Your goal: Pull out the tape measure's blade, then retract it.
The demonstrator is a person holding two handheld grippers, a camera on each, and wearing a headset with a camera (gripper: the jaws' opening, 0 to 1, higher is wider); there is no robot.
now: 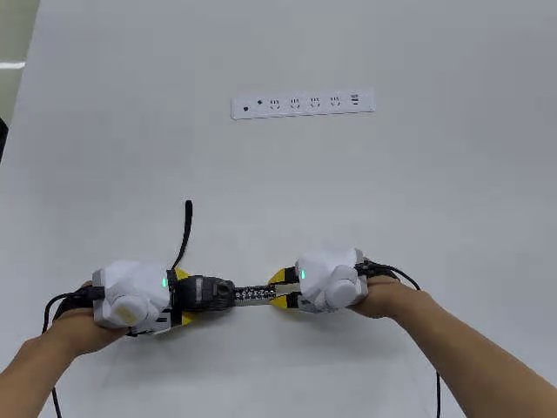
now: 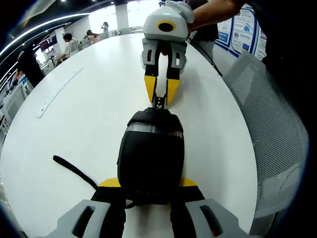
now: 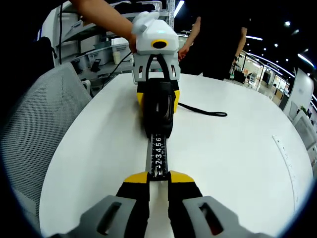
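Five single things, two pairs.
One white surface (image 1: 392, 192) carries one tape measure (image 1: 207, 293), with one blade (image 1: 254, 294) and one black strap (image 1: 185, 231), and one power strip (image 1: 303, 103); there are two tongs, the left tongs (image 1: 183, 297) and the right tongs (image 1: 277, 291), and two hands, a left hand (image 1: 74, 326) and a right hand (image 1: 383, 296).

So the right gripper (image 3: 158, 174) has its yellow-tipped jaws pinched together on the end of the blade (image 3: 158, 153), right by the low numbers. The blade runs straight back into the black tape measure (image 3: 159, 106), which the left gripper (image 3: 157, 88) clamps from the far side, a hand behind it. The black wrist strap (image 3: 203, 111) trails off sideways across the white worktop (image 3: 237, 163). A grey mesh chair (image 3: 44, 114) stands at the worktop's edge, and a white power strip (image 3: 286, 163) lies near the opposite side.
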